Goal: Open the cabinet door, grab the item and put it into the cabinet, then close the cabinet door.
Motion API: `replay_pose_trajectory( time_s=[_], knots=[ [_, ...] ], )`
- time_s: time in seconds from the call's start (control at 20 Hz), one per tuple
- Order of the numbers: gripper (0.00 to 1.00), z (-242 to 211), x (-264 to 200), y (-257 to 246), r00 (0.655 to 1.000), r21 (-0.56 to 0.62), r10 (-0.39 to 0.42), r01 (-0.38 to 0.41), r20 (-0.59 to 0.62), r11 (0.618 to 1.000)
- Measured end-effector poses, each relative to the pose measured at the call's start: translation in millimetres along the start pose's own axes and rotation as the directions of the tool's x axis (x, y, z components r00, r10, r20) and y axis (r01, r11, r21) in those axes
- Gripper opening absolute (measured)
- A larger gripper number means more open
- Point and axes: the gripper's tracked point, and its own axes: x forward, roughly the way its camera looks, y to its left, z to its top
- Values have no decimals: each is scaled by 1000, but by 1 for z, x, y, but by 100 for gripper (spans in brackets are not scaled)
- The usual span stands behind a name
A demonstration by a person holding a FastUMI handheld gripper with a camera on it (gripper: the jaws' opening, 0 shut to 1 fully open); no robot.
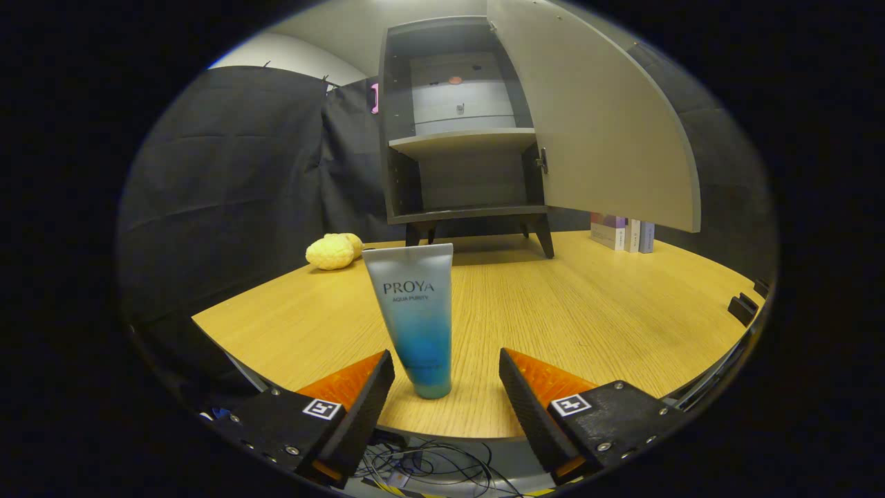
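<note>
A grey-to-blue squeeze tube point(417, 317) stands upright on its cap near the front edge of the wooden table point(588, 325). My gripper point(446, 366) is open, its fingers on either side of the tube's lower end; the tube stands nearer the left finger, and neither finger touches it. Beyond the tube, at the back of the table, stands a dark grey cabinet point(460, 138) on short legs. Its door point(594, 117) is swung wide open to the right. Inside are a middle shelf point(462, 142) and a bottom compartment, both bare.
A yellow knobbly soft object point(334, 250) lies at the back left of the table beside the cabinet. Small boxes point(622, 234) stand at the back right under the open door. Cables point(429, 470) hang below the table's front edge. Black cloth walls surround the booth.
</note>
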Motion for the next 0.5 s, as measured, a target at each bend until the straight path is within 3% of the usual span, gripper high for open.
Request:
replay_pose_trajectory(
  time_s=[0.1,0.25,0.5],
  knots=[
    [78,-10,9,7,999,-43,1,-2,-39,999],
    [44,-9,10,14,998,-94,9,-15,-56,996],
    [41,24,5,14,995,-81,12,-21,-103,997]
  ],
)
